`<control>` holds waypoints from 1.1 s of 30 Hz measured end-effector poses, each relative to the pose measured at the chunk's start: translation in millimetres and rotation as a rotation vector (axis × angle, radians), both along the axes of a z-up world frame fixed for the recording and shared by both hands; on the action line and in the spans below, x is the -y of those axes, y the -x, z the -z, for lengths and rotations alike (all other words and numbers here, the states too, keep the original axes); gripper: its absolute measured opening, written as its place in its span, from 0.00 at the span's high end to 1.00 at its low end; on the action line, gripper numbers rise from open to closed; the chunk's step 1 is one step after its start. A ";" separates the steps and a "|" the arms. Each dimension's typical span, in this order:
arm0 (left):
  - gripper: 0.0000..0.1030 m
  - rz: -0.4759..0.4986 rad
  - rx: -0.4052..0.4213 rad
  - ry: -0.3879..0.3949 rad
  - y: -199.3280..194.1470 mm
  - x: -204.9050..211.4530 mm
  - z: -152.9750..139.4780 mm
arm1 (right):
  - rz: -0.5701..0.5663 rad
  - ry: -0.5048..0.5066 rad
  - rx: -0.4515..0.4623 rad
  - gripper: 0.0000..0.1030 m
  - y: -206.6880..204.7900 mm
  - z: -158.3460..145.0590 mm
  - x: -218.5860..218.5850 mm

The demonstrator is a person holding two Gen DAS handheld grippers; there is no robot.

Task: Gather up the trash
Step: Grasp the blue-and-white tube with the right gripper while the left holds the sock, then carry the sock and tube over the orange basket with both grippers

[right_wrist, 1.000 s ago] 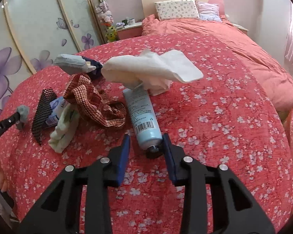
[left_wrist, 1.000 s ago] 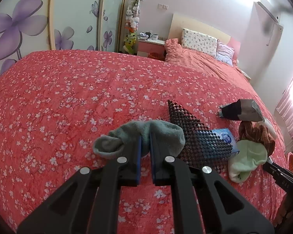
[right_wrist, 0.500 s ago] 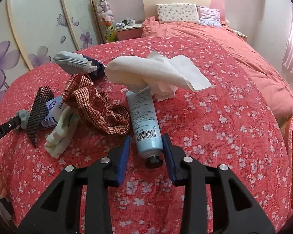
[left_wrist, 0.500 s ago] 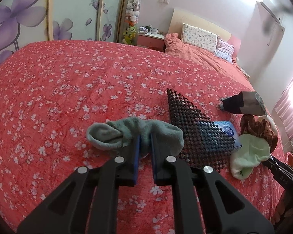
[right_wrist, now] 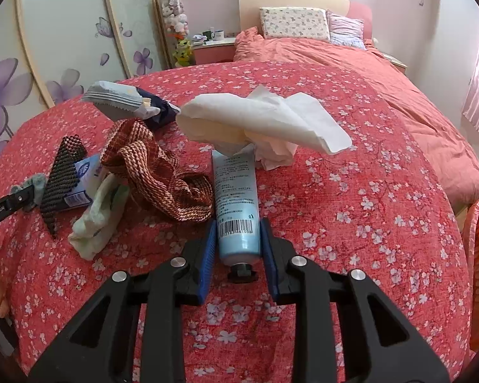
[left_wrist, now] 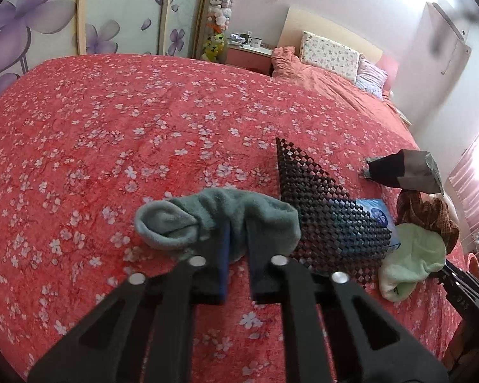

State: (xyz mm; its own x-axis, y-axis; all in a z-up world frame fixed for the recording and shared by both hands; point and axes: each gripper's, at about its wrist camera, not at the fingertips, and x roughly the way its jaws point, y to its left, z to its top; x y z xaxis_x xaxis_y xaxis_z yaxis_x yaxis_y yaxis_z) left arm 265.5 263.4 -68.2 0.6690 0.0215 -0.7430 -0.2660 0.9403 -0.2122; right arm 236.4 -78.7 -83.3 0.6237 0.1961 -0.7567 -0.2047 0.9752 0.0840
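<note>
Slippage is the nearest risk: the right gripper (right_wrist: 236, 249) is closing its jaws around the blue tube (right_wrist: 236, 201) on the bedspread (right_wrist: 351, 210), low by the cap, so it may squirt free. Beyond, tissue (right_wrist: 262, 121) draped over the tube could drag along. The left gripper (left_wrist: 238, 252) is clamped on a grey sock (left_wrist: 220, 217), which may snag the black mesh mat (left_wrist: 322, 207) beside it.

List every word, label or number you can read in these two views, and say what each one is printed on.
Barcode with a digit row, partly legible, about "2183461098": on the pale blue tube.
Small printed lines higher on the tube: too small to read.
Round logo on the blue packet: blurred, unreadable.
White lettering on the left gripper, seen from the right wrist: too blurred.
Nothing else readable.
</note>
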 end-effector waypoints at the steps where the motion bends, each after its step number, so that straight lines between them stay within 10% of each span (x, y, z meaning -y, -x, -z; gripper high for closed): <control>1: 0.93 -0.001 0.004 0.000 1.1 -1.2 -0.3 | 0.000 -0.011 -0.001 0.74 1.7 0.1 2.5; 18: 0.93 0.023 0.115 -0.015 49.5 8.0 -48.8 | 0.015 -0.120 0.053 0.74 63.7 -20.2 49.5; 33: 0.93 0.188 0.194 -0.034 66.5 101.7 -101.5 | 0.156 -0.125 0.252 0.74 107.7 -69.5 103.7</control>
